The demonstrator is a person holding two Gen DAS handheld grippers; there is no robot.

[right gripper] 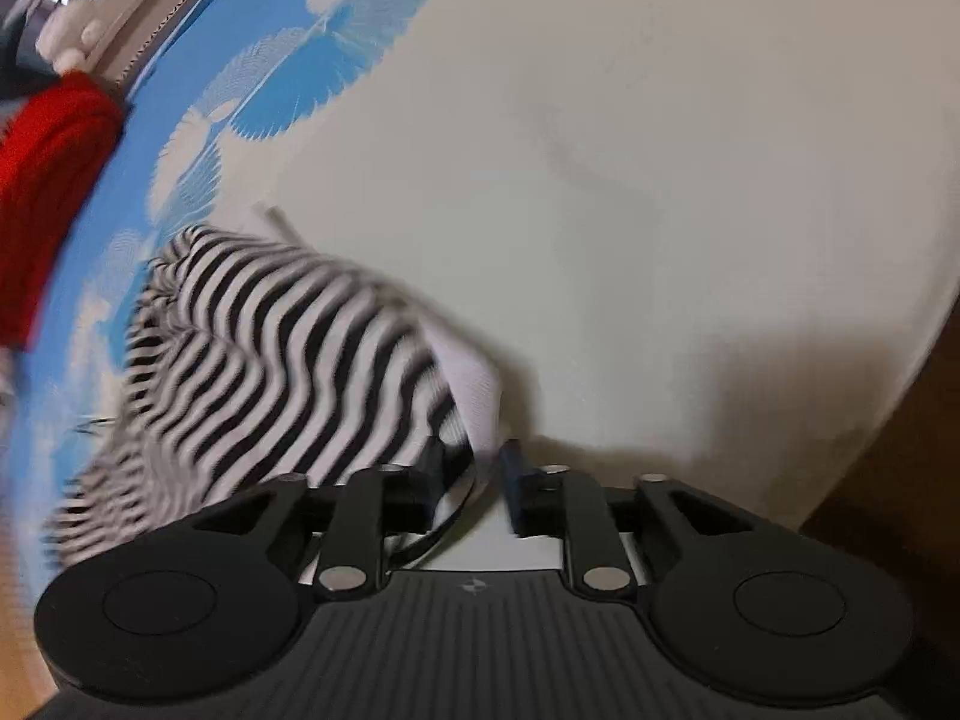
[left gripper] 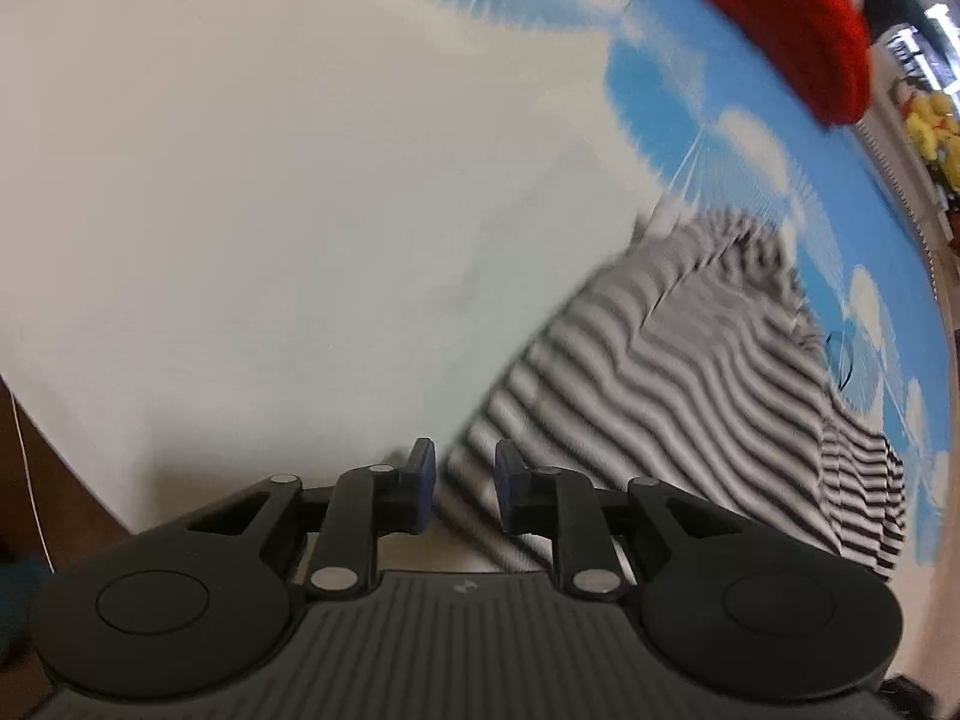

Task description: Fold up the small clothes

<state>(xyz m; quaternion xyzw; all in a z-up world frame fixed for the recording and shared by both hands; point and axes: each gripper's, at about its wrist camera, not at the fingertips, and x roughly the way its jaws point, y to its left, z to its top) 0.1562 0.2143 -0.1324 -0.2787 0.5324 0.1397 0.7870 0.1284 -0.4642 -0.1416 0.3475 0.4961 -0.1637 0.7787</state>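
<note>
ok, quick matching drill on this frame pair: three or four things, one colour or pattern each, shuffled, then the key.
Things:
1. knitted garment at the far edge
2. crumpled small top lying between the two grippers
3. printed cloth under both
4. pads on the left gripper fingers

Colours:
A. blue with white fan shapes
B. red
C. dark blue
D. black and white stripes

Pairs: 1-B, 2-D, 3-A, 4-C

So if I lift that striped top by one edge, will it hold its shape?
Probably not. The striped top lies rumpled in soft waves, so it will likely droop and unfold. It looks thin and light, so a push on the smooth cloth would probably bunch it rather than slide it whole.
</note>
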